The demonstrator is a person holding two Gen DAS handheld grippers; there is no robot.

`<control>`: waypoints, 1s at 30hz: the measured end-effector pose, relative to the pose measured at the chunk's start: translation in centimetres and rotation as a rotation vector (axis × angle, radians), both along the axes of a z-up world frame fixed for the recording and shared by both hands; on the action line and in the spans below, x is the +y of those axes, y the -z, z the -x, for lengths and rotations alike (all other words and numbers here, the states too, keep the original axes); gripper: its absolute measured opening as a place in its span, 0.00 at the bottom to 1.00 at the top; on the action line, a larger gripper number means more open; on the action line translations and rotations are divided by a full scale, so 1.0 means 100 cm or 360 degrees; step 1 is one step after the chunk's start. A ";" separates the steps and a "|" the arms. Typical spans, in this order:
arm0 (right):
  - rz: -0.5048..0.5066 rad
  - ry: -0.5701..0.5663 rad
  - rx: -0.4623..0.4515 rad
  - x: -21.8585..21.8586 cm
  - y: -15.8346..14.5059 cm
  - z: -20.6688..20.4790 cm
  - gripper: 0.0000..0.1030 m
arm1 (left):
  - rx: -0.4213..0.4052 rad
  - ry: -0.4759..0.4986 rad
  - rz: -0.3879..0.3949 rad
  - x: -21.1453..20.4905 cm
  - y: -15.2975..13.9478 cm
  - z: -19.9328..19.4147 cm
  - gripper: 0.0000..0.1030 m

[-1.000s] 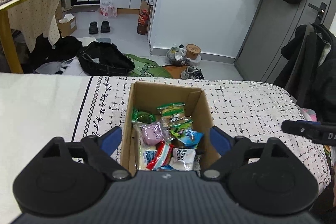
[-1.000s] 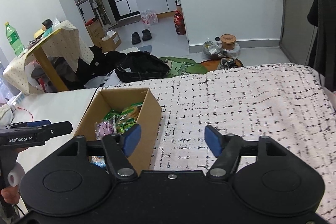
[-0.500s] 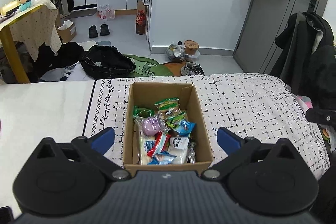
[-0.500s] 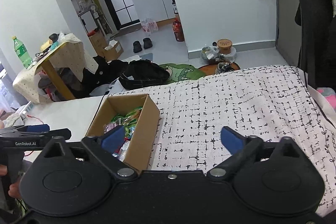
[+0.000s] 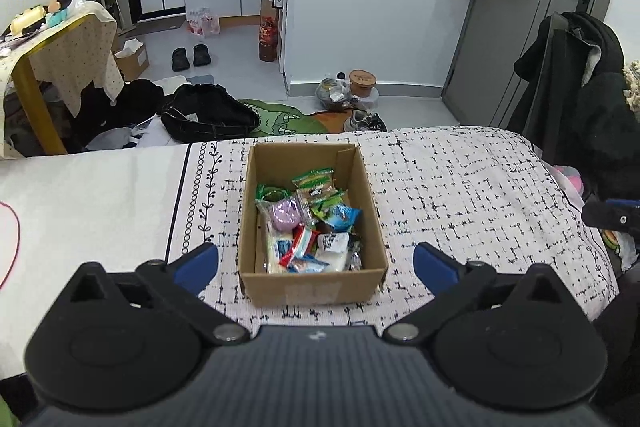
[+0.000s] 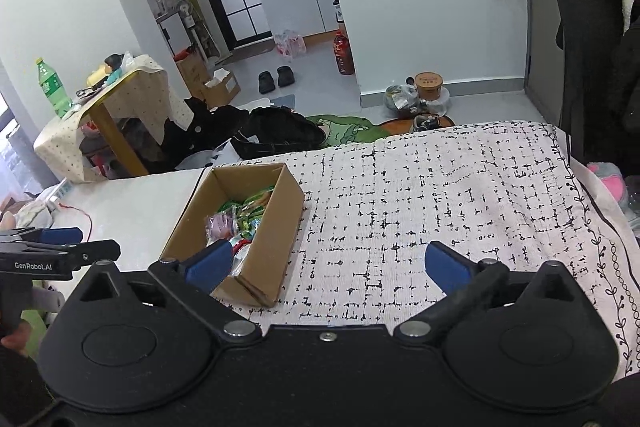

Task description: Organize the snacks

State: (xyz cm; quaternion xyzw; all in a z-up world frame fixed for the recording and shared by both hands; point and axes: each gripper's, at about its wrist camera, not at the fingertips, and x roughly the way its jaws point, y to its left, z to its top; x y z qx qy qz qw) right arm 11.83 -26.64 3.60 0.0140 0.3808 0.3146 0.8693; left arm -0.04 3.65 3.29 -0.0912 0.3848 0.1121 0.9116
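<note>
Here is the open brown cardboard box (image 5: pixel 314 283), sitting on the bed's white cover printed with black dashes (image 5: pixel 460 195), and it is packed with snack packets (image 5: pixel 308 227): green wrappers at the far end, a pale purple packet (image 5: pixel 285 214) in the middle, a blue one beside it, red-and-white and white packs nearest the camera. The left tongs (image 5: pixel 316 265) hang just in front of the box's near wall, blue-padded tips spread wide, one tip to each side of the box and clear of the cardboard, nothing between the pads. Both sets of jaws have just been opening. In the right wrist view the right tongs (image 6: pixel 326 265) are spread wide too and empty; the box lies to their left, its near corner showing just behind the left blue tip (image 6: pixel 210 263), while the right tip hovers over bare bedcover. The left tool shows at that view's left edge, gripped by a hand (image 6: pixel 12 337).
</note>
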 end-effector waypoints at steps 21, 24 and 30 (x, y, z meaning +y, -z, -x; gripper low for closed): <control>0.0010 -0.0080 -0.0043 -0.027 -0.017 0.045 1.00 | -0.0055 0.0008 0.0033 -0.029 -0.020 0.043 1.00; 0.0009 -0.0105 -0.0054 -0.029 -0.020 0.051 1.00 | -0.0062 0.0011 0.0038 -0.033 -0.021 0.047 1.00; 0.0002 -0.0139 -0.0083 -0.033 -0.027 0.058 1.00 | -0.0075 -0.0032 0.0032 -0.038 -0.024 0.055 1.00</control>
